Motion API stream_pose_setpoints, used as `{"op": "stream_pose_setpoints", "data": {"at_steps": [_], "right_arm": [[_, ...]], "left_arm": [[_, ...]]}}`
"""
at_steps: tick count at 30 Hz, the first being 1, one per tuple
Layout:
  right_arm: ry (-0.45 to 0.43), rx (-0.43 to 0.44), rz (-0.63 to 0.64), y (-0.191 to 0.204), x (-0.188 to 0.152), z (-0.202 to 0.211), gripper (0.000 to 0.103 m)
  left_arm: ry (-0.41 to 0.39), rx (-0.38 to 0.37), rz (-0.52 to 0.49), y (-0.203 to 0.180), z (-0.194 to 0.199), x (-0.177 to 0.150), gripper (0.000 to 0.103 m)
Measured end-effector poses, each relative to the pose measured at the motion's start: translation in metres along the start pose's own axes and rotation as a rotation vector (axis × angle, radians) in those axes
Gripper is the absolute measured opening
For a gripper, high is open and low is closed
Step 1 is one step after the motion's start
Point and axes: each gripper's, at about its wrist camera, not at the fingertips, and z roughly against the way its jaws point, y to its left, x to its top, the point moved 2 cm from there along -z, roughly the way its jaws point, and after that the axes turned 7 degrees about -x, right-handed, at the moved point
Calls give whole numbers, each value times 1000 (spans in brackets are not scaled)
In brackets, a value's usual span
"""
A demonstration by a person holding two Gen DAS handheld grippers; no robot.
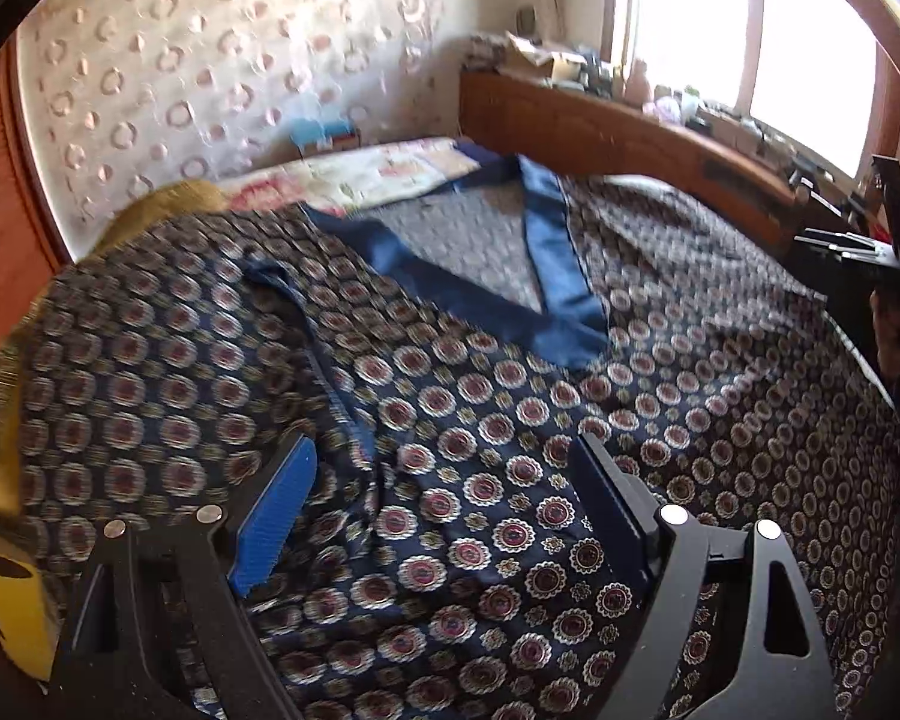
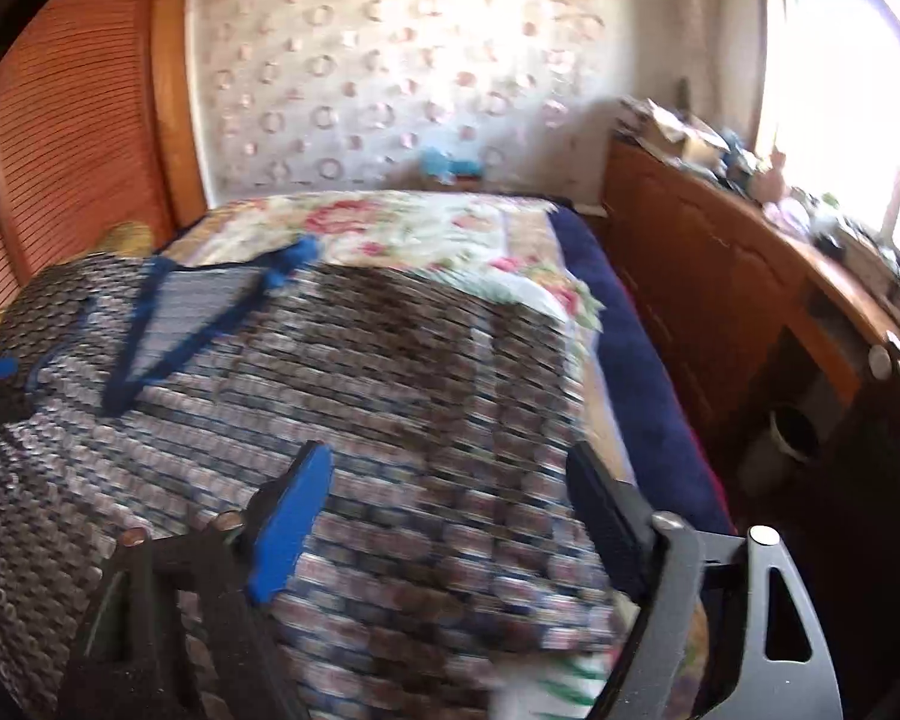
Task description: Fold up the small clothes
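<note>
A dark navy garment (image 1: 510,420) with round medallion print and a plain blue V collar (image 1: 558,264) lies spread over the bed. My left gripper (image 1: 444,492) hovers just above its near part, jaws wide apart, nothing pinched between the blue pad (image 1: 282,510) and the black finger. In the blurred right wrist view the same garment (image 2: 360,372) fills the bed, its collar (image 2: 168,324) at the far left. My right gripper (image 2: 450,504) stands open over the garment's right side near its edge. The right gripper's black body (image 1: 888,252) shows at the left wrist view's right margin.
A floral sheet (image 2: 390,228) covers the bed beyond the garment, with a navy blanket edge (image 2: 630,360) on the right. A wooden ledge (image 2: 720,252) with cluttered items runs under a bright window. A louvred wooden door (image 2: 72,120) and mustard-yellow cloth (image 1: 168,198) lie left. A bin (image 2: 792,432) stands on the floor.
</note>
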Motion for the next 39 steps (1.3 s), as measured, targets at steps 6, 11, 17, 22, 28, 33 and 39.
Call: {"op": "stream_pose_setpoints", "data": {"at_steps": [6,11,17,22,28,33,39], "right_arm": [[99,13,-90,-40,-15,-18,63],[163,65,-165,-58,-27,-23,50],[192,117,-189,-75,-26,-26,36],[172,98,-136,-66,-15,-34,18],[135,62,-83,-56,-13,-29,2],[37,27,-24,-34,4,-6,1],[-44,80,96,26,22,17,1]], "left_arm": [[63,3,28,4,-20,-4,86],[85,23,33,5,-27,-7,86],[96,34,17,1,-31,-6,90],[109,25,16,1,-39,-4,103],[108,26,16,1,-40,-4,103],[108,26,16,1,-40,-4,103],[108,26,16,1,-40,-4,103]]}}
